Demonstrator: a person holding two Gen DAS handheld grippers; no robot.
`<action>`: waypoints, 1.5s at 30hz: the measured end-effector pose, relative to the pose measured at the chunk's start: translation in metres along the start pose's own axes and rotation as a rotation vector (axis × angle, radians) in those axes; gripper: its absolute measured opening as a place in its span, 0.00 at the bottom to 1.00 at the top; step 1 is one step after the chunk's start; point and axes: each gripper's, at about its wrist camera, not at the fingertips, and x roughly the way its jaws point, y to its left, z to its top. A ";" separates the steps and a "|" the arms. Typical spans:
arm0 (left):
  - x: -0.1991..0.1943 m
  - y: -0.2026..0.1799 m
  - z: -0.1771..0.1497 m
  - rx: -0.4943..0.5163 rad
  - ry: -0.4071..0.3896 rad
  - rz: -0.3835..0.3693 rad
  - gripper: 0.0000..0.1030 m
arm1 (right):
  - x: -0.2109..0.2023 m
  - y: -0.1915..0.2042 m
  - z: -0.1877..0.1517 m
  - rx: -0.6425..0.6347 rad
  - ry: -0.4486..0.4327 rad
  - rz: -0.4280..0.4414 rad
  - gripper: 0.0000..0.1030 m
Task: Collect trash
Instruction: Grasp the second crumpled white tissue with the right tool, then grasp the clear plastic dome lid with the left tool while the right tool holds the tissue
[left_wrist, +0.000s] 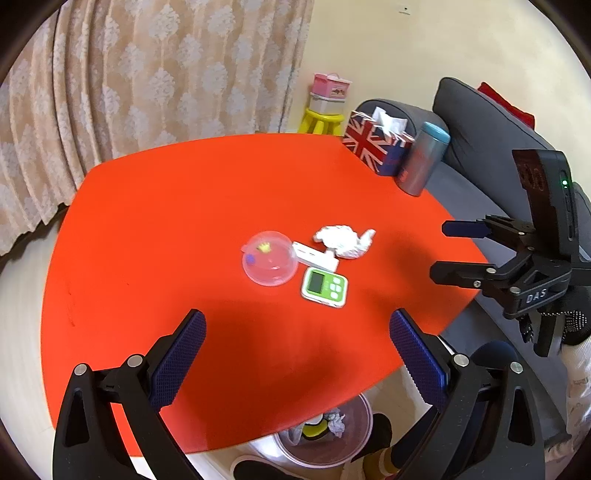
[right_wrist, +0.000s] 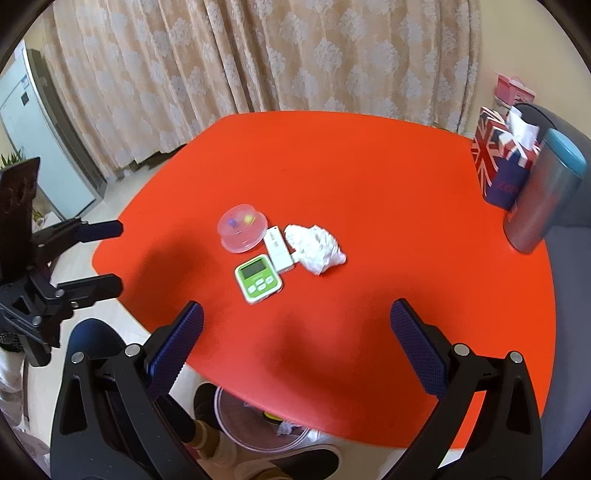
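Note:
A crumpled white tissue lies near the middle of the red table. Beside it are a small white box, a green timer and a clear plastic dome. My left gripper hovers open over the table's near edge, nothing between its fingers. My right gripper also stands open and empty, to the right of the tissue. A clear bin with trash sits on the floor under the table edge.
A Union Jack tissue box and a grey tumbler with a blue lid stand at the table's far right corner. A grey sofa runs along the right. Curtains hang behind. A person's feet are beside the bin.

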 end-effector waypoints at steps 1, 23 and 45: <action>0.001 0.002 0.002 -0.002 0.001 0.001 0.93 | 0.004 0.000 0.003 -0.007 0.004 -0.002 0.96; 0.026 0.018 0.009 -0.008 0.035 -0.003 0.93 | 0.088 -0.015 0.025 -0.047 0.136 0.023 0.38; 0.054 0.013 0.028 0.026 0.054 -0.008 0.93 | 0.058 -0.020 0.036 -0.008 0.066 0.017 0.04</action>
